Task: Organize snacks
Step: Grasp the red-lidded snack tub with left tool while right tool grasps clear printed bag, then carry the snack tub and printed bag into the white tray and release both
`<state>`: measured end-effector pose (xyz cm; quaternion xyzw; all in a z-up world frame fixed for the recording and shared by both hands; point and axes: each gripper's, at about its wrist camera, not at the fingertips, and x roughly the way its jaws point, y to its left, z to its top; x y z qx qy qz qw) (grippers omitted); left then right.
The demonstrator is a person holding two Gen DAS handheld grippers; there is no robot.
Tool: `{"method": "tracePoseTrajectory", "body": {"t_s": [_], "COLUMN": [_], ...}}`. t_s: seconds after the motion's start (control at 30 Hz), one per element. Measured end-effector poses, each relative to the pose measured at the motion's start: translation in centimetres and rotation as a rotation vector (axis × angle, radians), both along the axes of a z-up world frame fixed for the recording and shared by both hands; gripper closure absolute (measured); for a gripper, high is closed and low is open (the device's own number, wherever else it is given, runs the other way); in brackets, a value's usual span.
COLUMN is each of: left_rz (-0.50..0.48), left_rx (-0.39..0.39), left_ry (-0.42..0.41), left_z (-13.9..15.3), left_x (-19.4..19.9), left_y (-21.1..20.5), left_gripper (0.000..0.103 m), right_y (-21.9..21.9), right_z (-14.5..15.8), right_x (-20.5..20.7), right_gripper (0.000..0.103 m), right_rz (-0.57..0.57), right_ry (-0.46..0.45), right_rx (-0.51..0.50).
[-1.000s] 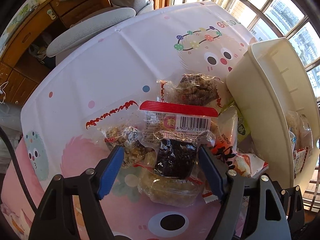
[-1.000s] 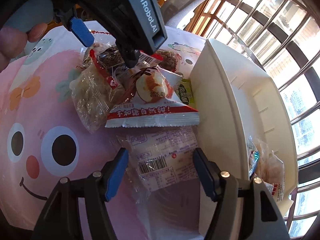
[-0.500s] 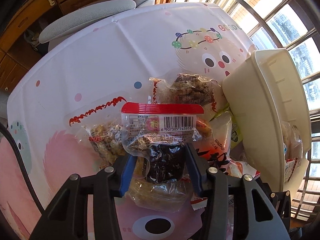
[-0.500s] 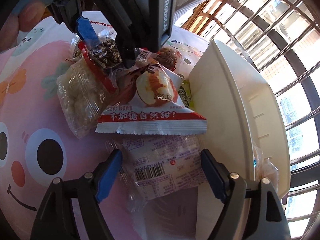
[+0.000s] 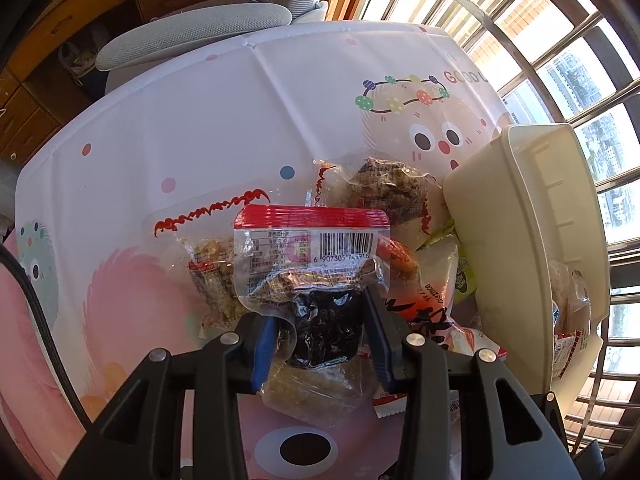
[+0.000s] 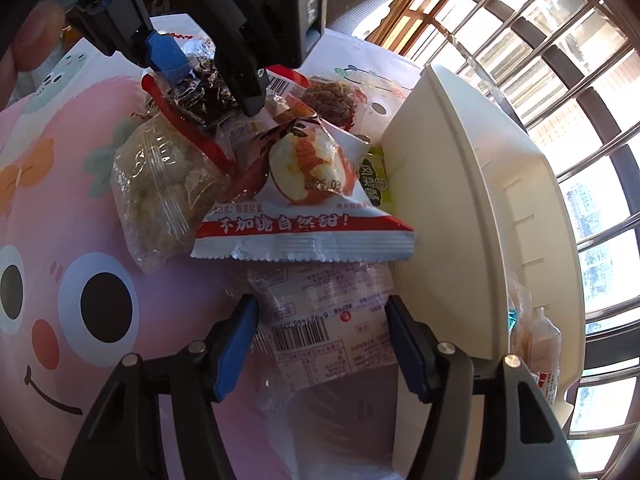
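Observation:
A pile of snack packets lies on the pink cartoon tablecloth beside a cream plastic bin (image 5: pixel 532 240). My left gripper (image 5: pixel 320 332) is shut on a clear packet with a red top and dark filling (image 5: pixel 316 276), held above the pile; it also shows in the right wrist view (image 6: pixel 200 96). My right gripper (image 6: pixel 320 344) is open, its fingers either side of a clear packet with a barcode (image 6: pixel 324 320) lying flat by the bin (image 6: pixel 472 216). A white and red apple packet (image 6: pixel 304 208) lies just beyond it.
The bin holds several packets (image 5: pixel 568 312) at its near end. A clear packet of pale puffed snack (image 6: pixel 160 196) lies left of the apple packet. A grey chair (image 5: pixel 192 36) stands beyond the table. Window bars (image 6: pixel 560 80) run along the right.
My left gripper closed on the red-topped packet and lifted it off the pile. My right gripper moved forward around the barcode packet and stayed open.

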<state>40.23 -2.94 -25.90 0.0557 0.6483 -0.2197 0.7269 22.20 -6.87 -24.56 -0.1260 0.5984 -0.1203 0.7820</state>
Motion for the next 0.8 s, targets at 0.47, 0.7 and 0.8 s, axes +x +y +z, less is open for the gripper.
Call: {"method": "tracePoseTrajectory", "body": {"t_s": [0.47, 0.7, 0.8], "left_rz": [0.06, 0.084, 0.1], "left_rx": [-0.013, -0.023, -0.014], "left_ry": [-0.068, -0.07, -0.059], "left_z": [5.3, 7.4, 7.9], "left_x": [-2.7, -5.6, -7.2], "left_y": [3.8, 5.8, 6.9], "left_gripper": [0.064, 0.064, 0.064], "right_y": [-1.2, -0.7, 0.3], "right_z": [1.0, 1.4, 1.8], "right_x": [-0.6, -1.5, -2.7], "right_gripper": [0.057, 0.059, 0.059], "right_rz": [-0.022, -0.024, -0.011], "right_ry": [0.006, 0.038, 0.057], "right_rx": [0.044, 0.101, 0.131]}}
